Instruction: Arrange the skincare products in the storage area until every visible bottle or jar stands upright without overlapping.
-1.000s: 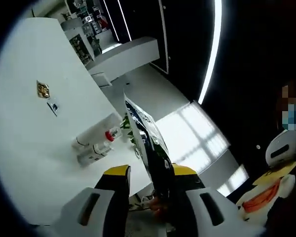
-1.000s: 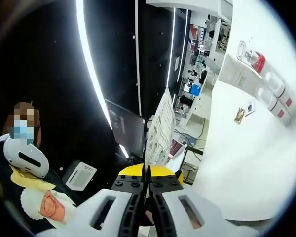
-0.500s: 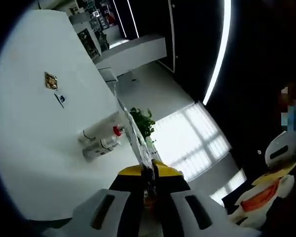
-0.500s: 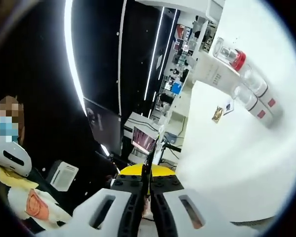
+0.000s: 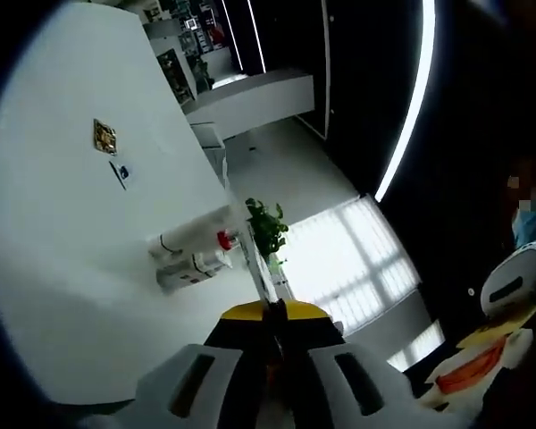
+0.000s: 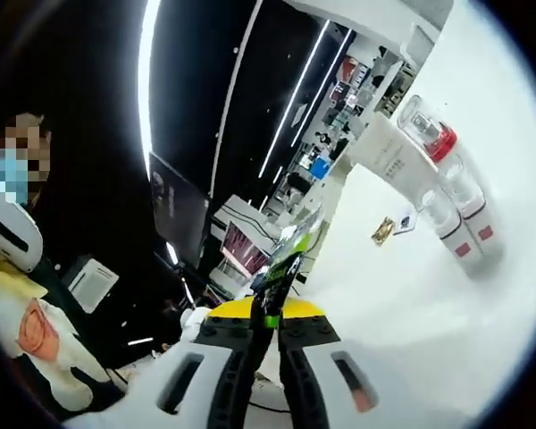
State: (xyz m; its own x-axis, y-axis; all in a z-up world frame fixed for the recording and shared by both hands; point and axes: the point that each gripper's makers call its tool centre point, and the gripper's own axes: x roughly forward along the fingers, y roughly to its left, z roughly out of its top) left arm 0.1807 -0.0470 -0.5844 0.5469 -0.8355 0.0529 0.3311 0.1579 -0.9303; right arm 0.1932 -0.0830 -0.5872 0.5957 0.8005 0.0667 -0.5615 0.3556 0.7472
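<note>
White bottles (image 5: 195,253) flat on table (image 5: 62,241)

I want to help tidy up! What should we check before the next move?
1. Left gripper fingers shut on the flat packet: ok.
2. Right gripper fingers shut on the same packet: ok.
3. Bottles standing upright on the white table: not ok, they look lying down, side by side.
4. Bottles not overlapping: cannot tell, they seem to touch.
5. Bottles in sight: ok, seen in both views.
</note>
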